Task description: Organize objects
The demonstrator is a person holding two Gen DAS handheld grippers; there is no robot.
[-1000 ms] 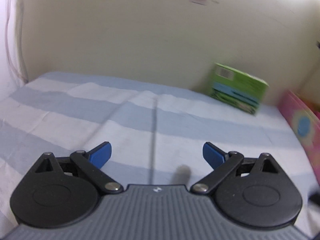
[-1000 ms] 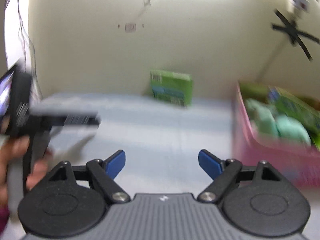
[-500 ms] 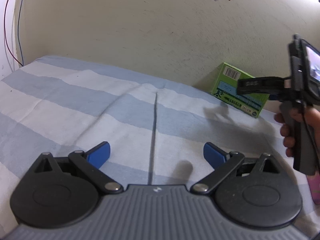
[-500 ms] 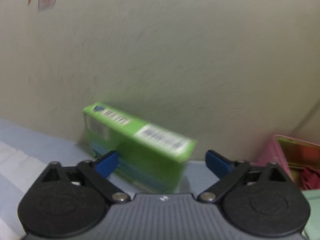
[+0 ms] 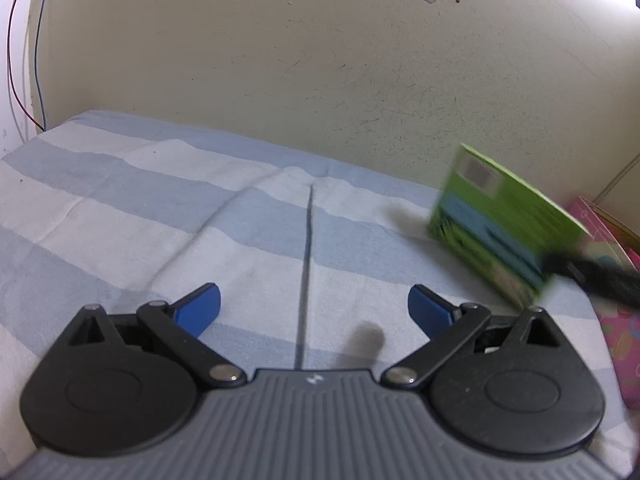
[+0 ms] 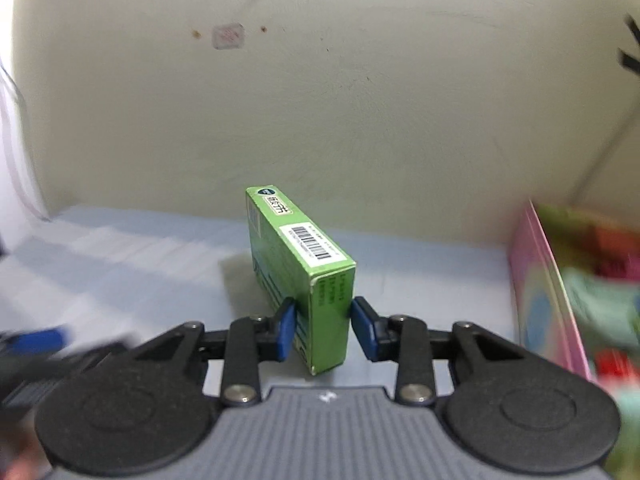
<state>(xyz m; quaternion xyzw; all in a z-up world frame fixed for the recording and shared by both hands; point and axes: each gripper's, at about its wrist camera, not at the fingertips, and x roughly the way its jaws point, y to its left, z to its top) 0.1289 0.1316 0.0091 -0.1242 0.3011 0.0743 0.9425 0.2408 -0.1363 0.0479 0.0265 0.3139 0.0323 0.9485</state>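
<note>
— Left wrist view first: what fills it?

— Mostly the pale wall (image 5: 280, 60) across the top, then the bed (image 5: 160, 216) with its blue-and-white striped sheet through the middle. My left hand-held gripper (image 5: 314, 310) sits at the bottom, jaws spread wide with nothing between them.

— And on the right?

— At the right edge is the pink box (image 5: 616, 320). The green carton (image 5: 500, 216) is blurred at centre right, with a dark finger of my other tool reaching its lower right corner.

— What does the right wrist view give?

— My right hand-held gripper (image 6: 323, 328) is clamped on the green carton (image 6: 304, 264) at lower centre, blue pads pressed to both narrow sides of its near end. The carton stands on edge, barcode label up. I cannot tell whether it touches the sheet. The pink box (image 6: 536, 280) is at the right, its contents blurred.
</note>
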